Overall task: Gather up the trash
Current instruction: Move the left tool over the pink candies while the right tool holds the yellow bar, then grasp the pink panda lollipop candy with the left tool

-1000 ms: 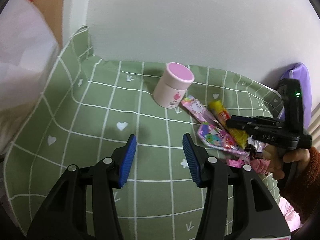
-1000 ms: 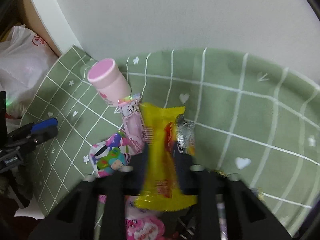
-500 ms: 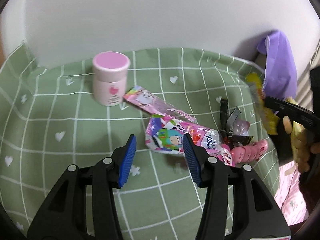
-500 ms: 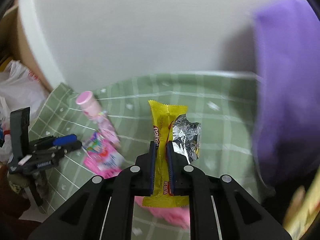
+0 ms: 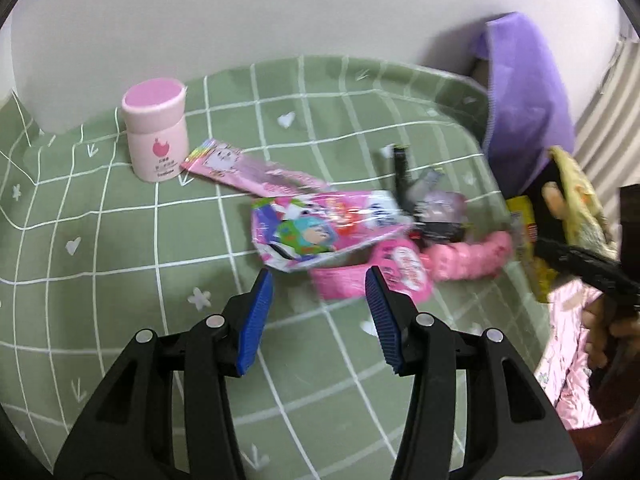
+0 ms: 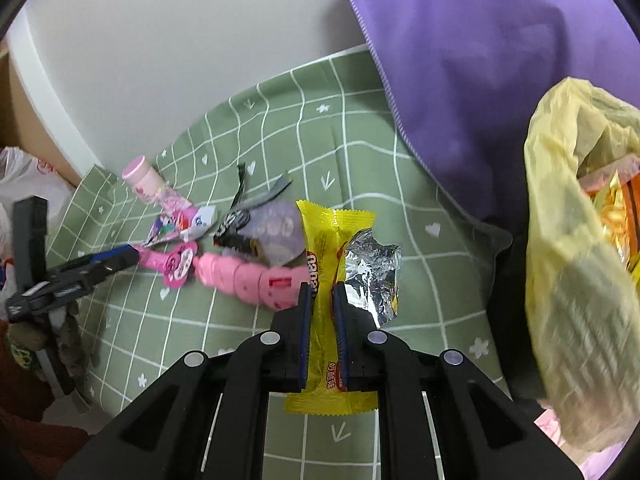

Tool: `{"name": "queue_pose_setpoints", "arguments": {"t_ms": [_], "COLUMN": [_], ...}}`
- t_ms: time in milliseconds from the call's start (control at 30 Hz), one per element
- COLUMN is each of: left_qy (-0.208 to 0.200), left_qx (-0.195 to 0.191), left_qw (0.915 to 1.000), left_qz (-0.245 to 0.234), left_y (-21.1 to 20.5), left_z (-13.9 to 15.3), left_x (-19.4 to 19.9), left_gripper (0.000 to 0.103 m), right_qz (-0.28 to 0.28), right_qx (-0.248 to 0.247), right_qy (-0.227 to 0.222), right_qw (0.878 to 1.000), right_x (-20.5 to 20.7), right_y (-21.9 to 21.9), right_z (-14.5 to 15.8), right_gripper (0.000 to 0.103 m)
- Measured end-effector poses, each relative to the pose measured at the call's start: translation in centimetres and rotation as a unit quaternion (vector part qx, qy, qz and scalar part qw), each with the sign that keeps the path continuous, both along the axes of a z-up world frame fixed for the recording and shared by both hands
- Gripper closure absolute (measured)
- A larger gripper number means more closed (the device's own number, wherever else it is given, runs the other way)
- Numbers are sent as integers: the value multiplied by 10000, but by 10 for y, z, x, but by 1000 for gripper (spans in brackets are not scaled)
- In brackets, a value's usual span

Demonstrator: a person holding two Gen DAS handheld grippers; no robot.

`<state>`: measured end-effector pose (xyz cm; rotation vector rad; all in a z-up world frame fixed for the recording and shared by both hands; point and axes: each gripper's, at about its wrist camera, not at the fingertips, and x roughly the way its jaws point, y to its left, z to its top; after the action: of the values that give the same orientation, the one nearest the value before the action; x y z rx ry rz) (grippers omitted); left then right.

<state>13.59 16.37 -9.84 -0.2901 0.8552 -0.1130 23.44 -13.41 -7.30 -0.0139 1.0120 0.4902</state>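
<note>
While the left gripper (image 5: 318, 294) is held spread above wrappers (image 5: 320, 232), a yellow wrapper (image 6: 320, 248) is pinched by the right gripper (image 6: 320, 296).

Purple cushion (image 6: 480, 72) beside yellow bag (image 6: 576, 280)

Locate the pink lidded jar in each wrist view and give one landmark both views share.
Left wrist view: the pink lidded jar stands upright at upper left on the green checked cloth, near the wall.
Right wrist view: the same jar shows small at centre left, at the cloth's far edge.
Shared landmark: the pink cat-print wrapper lying right beside the jar.
</note>
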Motion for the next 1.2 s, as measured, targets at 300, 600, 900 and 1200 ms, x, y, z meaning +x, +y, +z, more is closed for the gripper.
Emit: {"name": "queue_pose_setpoints", "arguments": {"t_ms": [300, 600, 900, 1200], "left_qy": [-30, 448, 537, 149], "left_qx": [357, 61, -401, 348], "left_qw": [9969, 9957, 9917, 9892], "left_qz": [-695, -807, -1100, -1419], "left_y": [-28, -30, -43, -50], "left_z": [8, -13, -15, 1], "left_x": [37, 30, -11, -4], "left_gripper": [57, 57, 57, 50], "right_qz": [210, 264, 229, 5], "right_qx": [-66, -122, -61, 54], "right_qy": [-101, -95, -10, -84], "right_qw": [9997, 9995, 9997, 10000], "right_x": [-16, -24, -33, -49], "right_y": [6, -4, -9, -18], "right_z": [-3, -6, -14, -9], "right_gripper": [91, 91, 91, 91]}}
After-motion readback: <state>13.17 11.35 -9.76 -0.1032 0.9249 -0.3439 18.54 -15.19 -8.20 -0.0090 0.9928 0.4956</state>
